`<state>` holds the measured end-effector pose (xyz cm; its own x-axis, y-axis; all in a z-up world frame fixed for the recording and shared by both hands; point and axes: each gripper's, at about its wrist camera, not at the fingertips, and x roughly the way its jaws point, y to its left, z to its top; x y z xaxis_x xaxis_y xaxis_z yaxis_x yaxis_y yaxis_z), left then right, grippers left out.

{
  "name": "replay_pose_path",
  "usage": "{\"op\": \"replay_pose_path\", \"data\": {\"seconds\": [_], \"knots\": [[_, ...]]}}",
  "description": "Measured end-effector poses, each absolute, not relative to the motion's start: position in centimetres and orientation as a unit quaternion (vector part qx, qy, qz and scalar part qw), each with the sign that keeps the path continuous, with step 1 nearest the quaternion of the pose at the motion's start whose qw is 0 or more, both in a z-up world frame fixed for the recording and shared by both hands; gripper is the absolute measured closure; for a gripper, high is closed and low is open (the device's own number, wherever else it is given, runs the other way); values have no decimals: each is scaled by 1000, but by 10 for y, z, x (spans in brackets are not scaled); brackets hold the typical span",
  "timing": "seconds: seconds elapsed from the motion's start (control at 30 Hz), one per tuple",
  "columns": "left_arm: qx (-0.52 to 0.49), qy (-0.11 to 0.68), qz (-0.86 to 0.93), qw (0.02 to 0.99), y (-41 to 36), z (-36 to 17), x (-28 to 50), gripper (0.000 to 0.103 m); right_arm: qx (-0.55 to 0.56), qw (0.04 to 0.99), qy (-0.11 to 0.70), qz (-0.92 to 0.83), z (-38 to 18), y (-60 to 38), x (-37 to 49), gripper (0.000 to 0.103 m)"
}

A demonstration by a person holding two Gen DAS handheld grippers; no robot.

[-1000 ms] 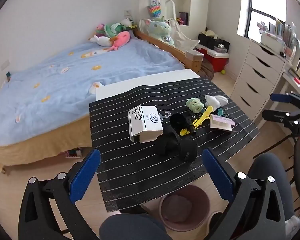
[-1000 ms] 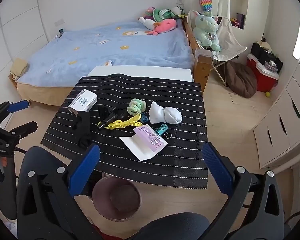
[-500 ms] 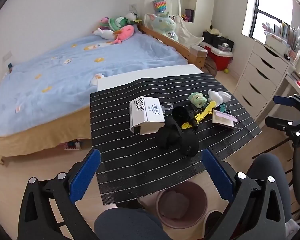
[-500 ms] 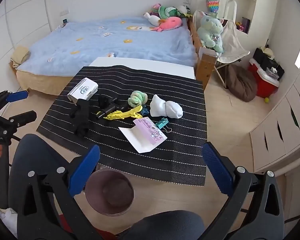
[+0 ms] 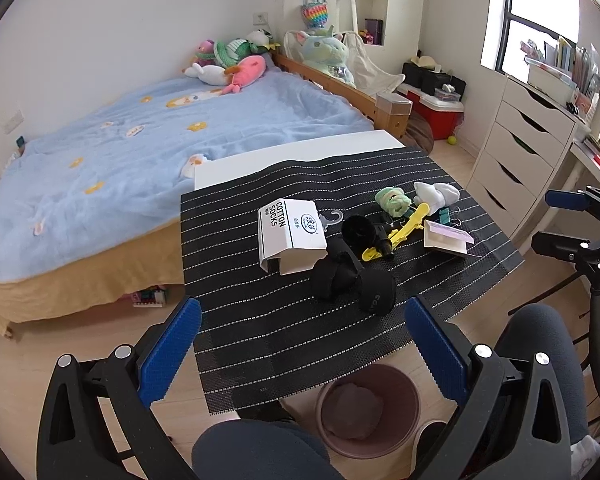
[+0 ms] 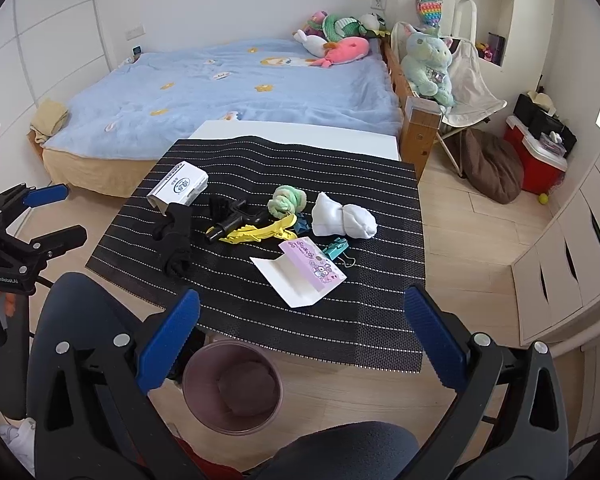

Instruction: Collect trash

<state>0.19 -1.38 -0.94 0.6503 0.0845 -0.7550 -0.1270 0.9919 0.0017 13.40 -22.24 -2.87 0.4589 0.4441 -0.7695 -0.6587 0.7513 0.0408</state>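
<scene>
Both hand-held grippers have drawn back, jaws still spread, empty.

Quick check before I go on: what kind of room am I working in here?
Most likely a child's bedroom: a bed with a blue blanket, plush toys at its head, and white drawers under the window. The clutter sits on a striped mat.

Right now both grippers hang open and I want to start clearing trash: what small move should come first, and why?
Probably lower the right gripper toward the opened paper package. It lies nearest that gripper on the striped mat, apart from the socks, and looks like discarded wrapping. The bin sits just below the mat's near edge, so the carry would be short. The left gripper is open too, nearer the sock box.
</scene>
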Motion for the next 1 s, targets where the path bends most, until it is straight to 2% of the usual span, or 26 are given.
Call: {"op": "replay_pose_path", "data": {"seconds": [1.0], "knots": [[-22,414,56,908,-18,-10,0,5,-120,836,417,337,-37,-227,134,3]]}}
